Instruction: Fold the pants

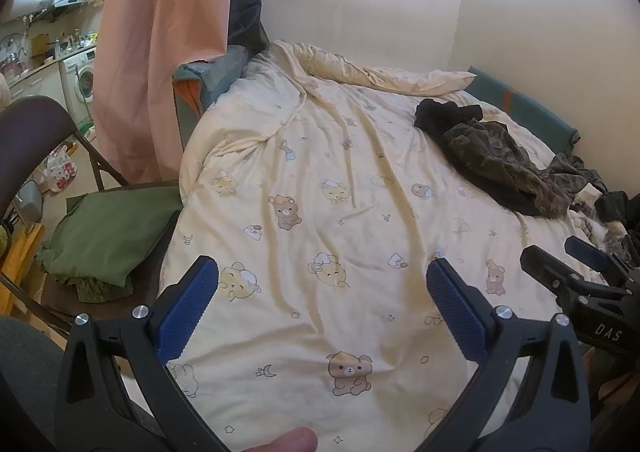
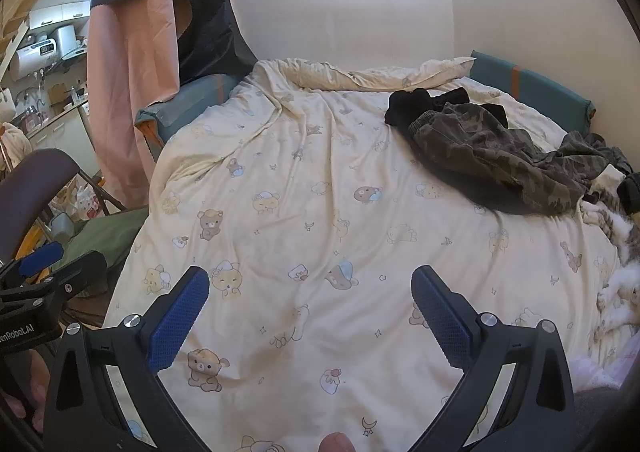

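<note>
Two grippers hung over the bed with nothing between their blue pads: the left gripper (image 1: 322,284) stood spread wide above the bear-print duvet (image 1: 320,212), and the right gripper (image 2: 310,294) was likewise released and empty over the same cover. The camouflage pants (image 2: 500,160) lay well apart from both, at the far right of the bed near the teal headboard cushion (image 2: 532,86), crumpled in a loose heap with one leg trailing toward the right edge. They appeared to be soft woven cloth, light and limp, likely to sag and drag once lifted, with no stiffness to hold a shape; the duvet beneath looked soft too, so a pinch might catch the cover along with them. The gathered elastic waistband (image 2: 426,120) at the heap's left end looked the thickest and firmest place to take hold, one gripper at each corner, though its far corner was hidden in the folds. A black garment (image 2: 408,102) lay touching the waistband end and could come up with it. In colour the pants were mottled olive, grey and brown, deeply wrinkled. A folded green cloth (image 1: 116,224) rested on a chair (image 1: 28,148) beside the bed.
</note>
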The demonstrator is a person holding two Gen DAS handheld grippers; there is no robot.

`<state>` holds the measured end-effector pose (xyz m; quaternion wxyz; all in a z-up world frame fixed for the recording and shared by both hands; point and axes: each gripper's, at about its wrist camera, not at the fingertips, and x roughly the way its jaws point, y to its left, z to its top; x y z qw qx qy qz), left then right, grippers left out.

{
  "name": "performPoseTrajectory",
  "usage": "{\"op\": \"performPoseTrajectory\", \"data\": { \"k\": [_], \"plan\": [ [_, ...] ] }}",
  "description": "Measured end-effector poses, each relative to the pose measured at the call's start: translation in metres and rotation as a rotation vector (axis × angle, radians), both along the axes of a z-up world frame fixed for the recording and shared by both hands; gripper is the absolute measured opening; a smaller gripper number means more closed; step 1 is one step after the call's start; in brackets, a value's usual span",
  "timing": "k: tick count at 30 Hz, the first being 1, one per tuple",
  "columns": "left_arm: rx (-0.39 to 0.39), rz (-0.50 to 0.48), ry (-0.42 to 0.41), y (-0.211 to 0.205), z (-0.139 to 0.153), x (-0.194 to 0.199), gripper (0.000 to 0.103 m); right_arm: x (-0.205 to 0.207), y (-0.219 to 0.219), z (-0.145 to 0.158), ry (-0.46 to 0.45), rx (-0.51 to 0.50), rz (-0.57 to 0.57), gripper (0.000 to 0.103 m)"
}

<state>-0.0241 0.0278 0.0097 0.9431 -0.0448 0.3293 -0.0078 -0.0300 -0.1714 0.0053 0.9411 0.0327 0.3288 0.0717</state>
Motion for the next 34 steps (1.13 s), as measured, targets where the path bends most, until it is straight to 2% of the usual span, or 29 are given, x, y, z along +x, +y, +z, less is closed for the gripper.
{"op": "performPoseTrajectory", "data": {
  "k": [34],
  "plan": [
    [0.001, -0.009, -0.016, 0.0017, 0.0017, -0.0022, 0.103, -0.0012, 0.0016, -0.0008, 0.001, -0.003, 0.004, 0.103]
  ]
}}
